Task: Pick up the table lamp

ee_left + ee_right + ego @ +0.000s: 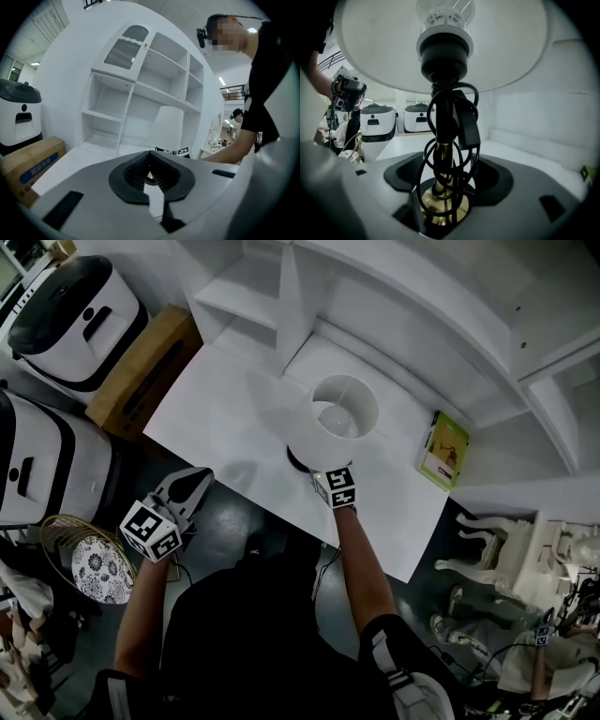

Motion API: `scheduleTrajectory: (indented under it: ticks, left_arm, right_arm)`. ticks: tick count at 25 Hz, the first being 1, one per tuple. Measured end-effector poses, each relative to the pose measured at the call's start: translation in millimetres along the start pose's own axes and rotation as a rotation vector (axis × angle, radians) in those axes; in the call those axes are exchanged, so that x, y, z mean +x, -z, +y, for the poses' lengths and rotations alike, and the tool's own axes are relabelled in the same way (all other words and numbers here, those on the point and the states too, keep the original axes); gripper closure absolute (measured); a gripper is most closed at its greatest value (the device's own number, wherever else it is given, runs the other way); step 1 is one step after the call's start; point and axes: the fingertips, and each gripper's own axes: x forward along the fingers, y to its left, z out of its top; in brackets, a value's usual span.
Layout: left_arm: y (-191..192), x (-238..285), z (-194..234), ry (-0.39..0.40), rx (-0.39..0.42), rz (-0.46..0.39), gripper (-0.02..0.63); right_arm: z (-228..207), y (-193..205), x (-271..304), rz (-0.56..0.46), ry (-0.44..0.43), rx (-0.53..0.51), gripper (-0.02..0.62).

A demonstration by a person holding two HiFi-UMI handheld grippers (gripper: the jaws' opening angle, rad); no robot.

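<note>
Right gripper view shows the single table lamp (443,56) standing on the white desk (225,418). Its brass stem, wound with one black cord (425,159), sits between the right gripper's (449,180) wide-open jaws, not yet pinched. I'd guess it's light but top-heavy with a flimsy shade, so grip the stiff stem low. Of the two grippers, the left gripper (199,479) hangs closed on nothing off the desk's edge

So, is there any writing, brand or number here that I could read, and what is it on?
Green book on the table: print too small to read.
Cardboard box: blue label, too blurred to read.
Marker cube: black-and-white squares only, no words.
Nothing else carries readable text.
</note>
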Motion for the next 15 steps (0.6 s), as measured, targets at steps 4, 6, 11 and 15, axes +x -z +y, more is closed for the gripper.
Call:
scheduleTrajectory:
  ticks: [4, 6, 11, 15]
  left_arm:
    - [2, -2, 3, -0.012, -0.004, 0.005, 0.595]
    - [3, -4, 6, -0.018, -0.008, 0.009, 0.595]
    - [7, -5, 11, -0.031, -0.016, 0.019, 0.595]
    - [10, -6, 12, -0.031, -0.014, 0.028, 0.595]
  right_arm:
    - [-3, 1, 9, -0.001, 0.003, -0.004, 0.296]
    - [-5, 0, 11, 0.003, 0.013, -0.013, 0.328]
    - [-6, 1, 13, 0.008, 0.022, -0.036, 0.434]
    - [-5, 0, 13, -0.012, 0.037, -0.046, 0.469]
